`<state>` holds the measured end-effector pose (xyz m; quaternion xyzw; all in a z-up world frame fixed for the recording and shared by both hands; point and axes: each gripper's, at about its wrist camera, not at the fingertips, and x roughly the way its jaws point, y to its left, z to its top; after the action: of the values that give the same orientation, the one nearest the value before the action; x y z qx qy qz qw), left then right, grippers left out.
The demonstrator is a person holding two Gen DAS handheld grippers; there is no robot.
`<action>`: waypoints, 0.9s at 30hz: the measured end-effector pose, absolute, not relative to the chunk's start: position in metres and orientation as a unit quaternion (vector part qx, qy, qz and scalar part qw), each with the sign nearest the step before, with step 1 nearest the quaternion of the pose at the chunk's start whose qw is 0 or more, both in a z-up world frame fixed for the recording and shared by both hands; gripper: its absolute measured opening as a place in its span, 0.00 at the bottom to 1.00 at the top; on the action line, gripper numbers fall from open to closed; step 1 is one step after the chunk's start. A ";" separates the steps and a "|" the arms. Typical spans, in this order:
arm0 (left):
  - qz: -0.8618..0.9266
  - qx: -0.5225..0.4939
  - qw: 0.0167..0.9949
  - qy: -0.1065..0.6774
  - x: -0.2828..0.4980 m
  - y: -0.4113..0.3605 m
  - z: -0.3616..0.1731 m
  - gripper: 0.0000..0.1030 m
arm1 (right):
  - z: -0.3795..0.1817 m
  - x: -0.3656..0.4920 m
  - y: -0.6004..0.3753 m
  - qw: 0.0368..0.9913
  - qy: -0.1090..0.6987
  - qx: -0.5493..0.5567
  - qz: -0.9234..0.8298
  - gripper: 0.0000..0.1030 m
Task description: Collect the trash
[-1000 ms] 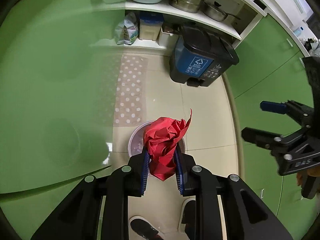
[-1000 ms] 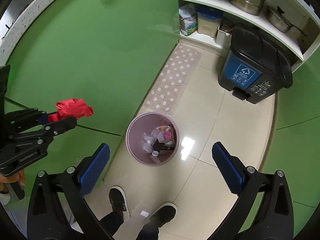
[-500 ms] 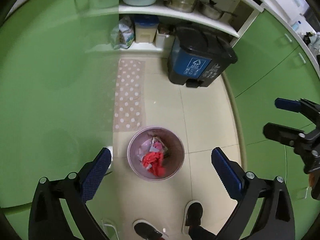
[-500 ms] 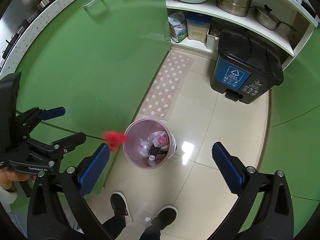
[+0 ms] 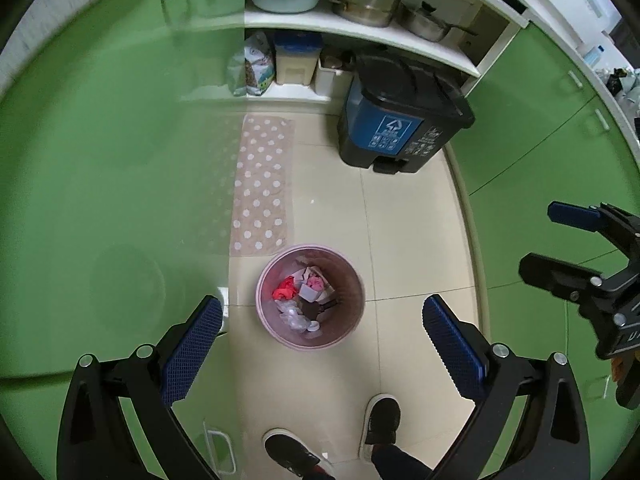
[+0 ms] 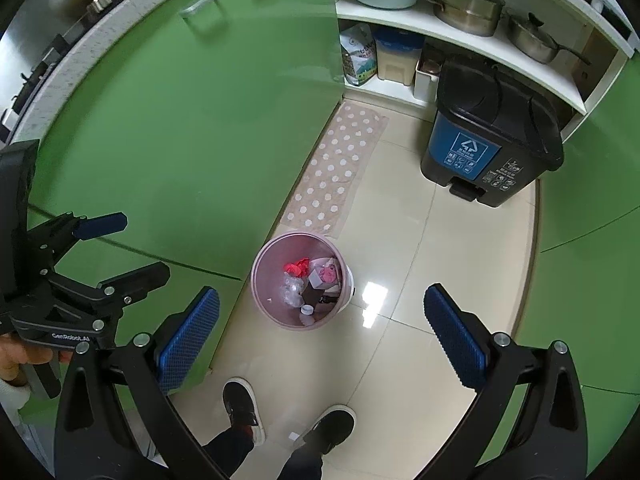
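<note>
We are at the end of a drop-off: the crumpled red wrapper (image 5: pixel 285 288) lies inside the pink wastebasket (image 5: pixel 352 280) on the tiled floor, on top of clear plastic, white paper and a bottle cap. We judge this piece of trash delivered, so the step in hand is clearing away from the bin and looking for whatever else needs collecting.

Our left gripper (image 5: pixel 322 322) hangs above the basket with its blue pads spread wide and nothing between them. In its view the basket's mouth sits between the two pads and a little beyond them, far below, so the wrapper is well apart from the fingers. Our right gripper (image 6: pixel 322 312) is also spread wide and empty; from its camera the basket sits between its pads too, nearer the left one, with the red wrapper (image 6: pixel 296 267) at the far left of the contents.

No loose trash shows on the floor, the dotted mat (image 5: pixel 262 184) or near the blue pedal bin (image 5: pixel 400 120). The next move calls for turning the cameras elsewhere to find a further piece, then bringing one open gripper down over it.
</note>
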<state>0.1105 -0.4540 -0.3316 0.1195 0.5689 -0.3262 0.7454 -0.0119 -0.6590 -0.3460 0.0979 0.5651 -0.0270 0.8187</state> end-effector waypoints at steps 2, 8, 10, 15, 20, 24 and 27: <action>-0.327 0.115 0.750 0.564 0.102 -0.450 -0.310 0.94 | -0.328 -0.020 -0.655 0.821 0.562 0.095 -0.029 0.97; -0.323 0.103 0.765 0.547 0.072 -0.428 -0.236 0.94 | -0.260 -0.052 -0.640 0.829 0.552 0.079 -0.031 0.97; -0.315 0.095 0.773 0.542 0.061 -0.413 -0.208 0.94 | -0.234 -0.063 -0.632 0.834 0.547 0.070 -0.027 0.97; -0.286 0.066 0.799 0.524 0.041 -0.372 -0.152 0.94 | -0.177 -0.082 -0.603 0.846 0.532 0.043 0.006 0.97; -0.232 0.032 0.831 0.505 0.025 -0.313 -0.106 0.94 | -0.131 -0.086 -0.556 0.857 0.512 0.005 0.063 0.97; -0.181 0.011 0.854 0.488 0.015 -0.258 -0.078 0.94 | -0.101 -0.082 -0.505 0.861 0.493 -0.025 0.122 0.97; -0.142 0.000 0.866 0.480 0.007 -0.214 -0.062 0.94 | -0.084 -0.079 -0.467 0.862 0.479 -0.042 0.160 0.97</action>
<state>0.0072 -0.2140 -0.0617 -0.0005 0.4801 -0.1416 0.8657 -0.0792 -0.4672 -0.0841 -0.0417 0.4790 0.1598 0.8621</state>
